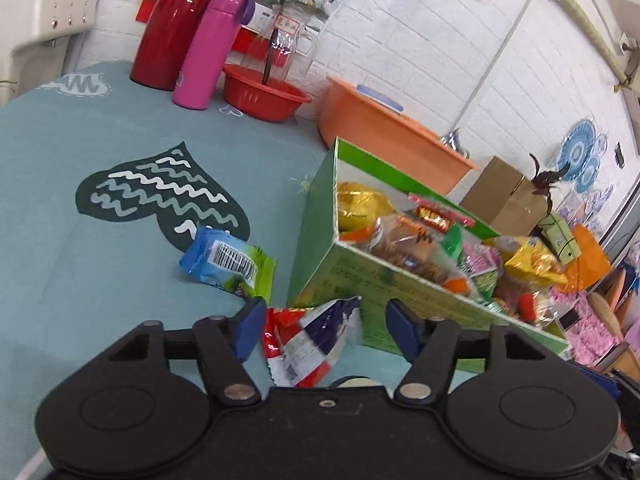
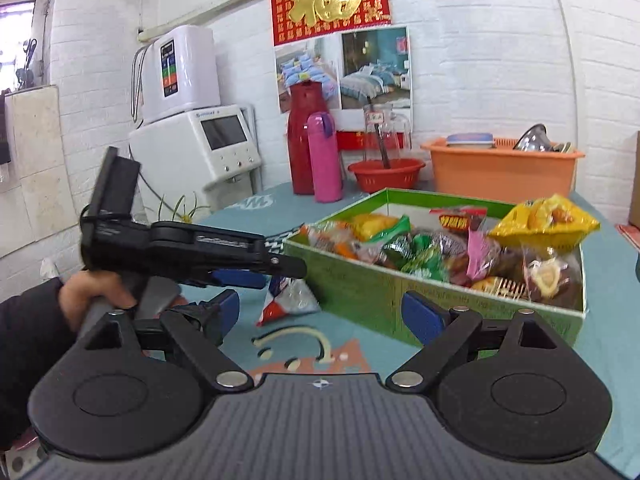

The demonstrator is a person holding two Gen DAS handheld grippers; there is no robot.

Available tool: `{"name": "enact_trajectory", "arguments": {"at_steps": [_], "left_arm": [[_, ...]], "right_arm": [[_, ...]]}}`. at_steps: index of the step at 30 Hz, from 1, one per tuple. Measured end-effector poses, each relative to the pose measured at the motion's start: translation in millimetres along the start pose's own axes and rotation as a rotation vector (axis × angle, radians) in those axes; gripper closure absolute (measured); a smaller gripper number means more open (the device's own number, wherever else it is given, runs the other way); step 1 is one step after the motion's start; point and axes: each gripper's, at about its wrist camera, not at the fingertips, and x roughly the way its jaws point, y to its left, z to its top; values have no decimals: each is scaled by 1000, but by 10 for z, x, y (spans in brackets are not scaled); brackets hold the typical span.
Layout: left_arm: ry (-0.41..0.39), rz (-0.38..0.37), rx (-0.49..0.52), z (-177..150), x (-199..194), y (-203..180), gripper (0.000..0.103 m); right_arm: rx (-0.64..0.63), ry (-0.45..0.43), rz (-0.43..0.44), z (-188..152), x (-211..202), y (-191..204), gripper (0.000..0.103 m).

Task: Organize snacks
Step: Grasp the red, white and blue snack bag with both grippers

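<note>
A blue cloth covers the table [image 1: 60,200] by a white brick wall. The left gripper [image 1: 320,320] has its fingers wide apart around a red, white and blue snack bag [image 1: 308,344] lying on the cloth just beside the green box [image 1: 316,240]. It looks ready to grab it; next the fingers must squeeze shut. The right gripper [image 2: 320,316] waits, wide and holding nothing. The box is already full of snacks. A blue and green packet [image 1: 228,264] lies nearby on the cloth.

Green box [image 1: 320,216]; teal cloth [image 1: 60,200], dark heart [image 1: 160,196] with zigzags; pink bottle [image 1: 210,48].
</note>
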Motion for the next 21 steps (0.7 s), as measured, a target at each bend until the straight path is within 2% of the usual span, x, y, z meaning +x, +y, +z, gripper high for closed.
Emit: {"name": "enact_trajectory", "arguments": {"at_steps": [1,2,8,11,14,15,16,18,21], "left_arm": [[10,-2,13,-16,34,-2,52],[28,-6,19,-27,61,-3,56],[111,-90,50,-220,-62,-211,58],[153,-174,73,-411,-175,-360,53],[148,-195,65,-532,-326,-408,36],[140,-201,43,-548,-373,-385,23],[134,-210,8,-553,-411,-347,18],[137,-229,-54,-553,-456,-265,18],[142,-232,-76,-566,-482,-237,20]], "right_arm": [[3,10,3,-19,4,10,0],[8,19,6,-35,7,13,0],[32,68,14,-116,38,10,0],[32,106,10,-183,65,16,0],[24,146,22,-265,74,22,0],[22,149,22,-289,75,25,0],[15,159,25,-303,81,28,0],[9,171,30,-319,112,32,0],[-8,195,45,-324,181,66,0]]}}
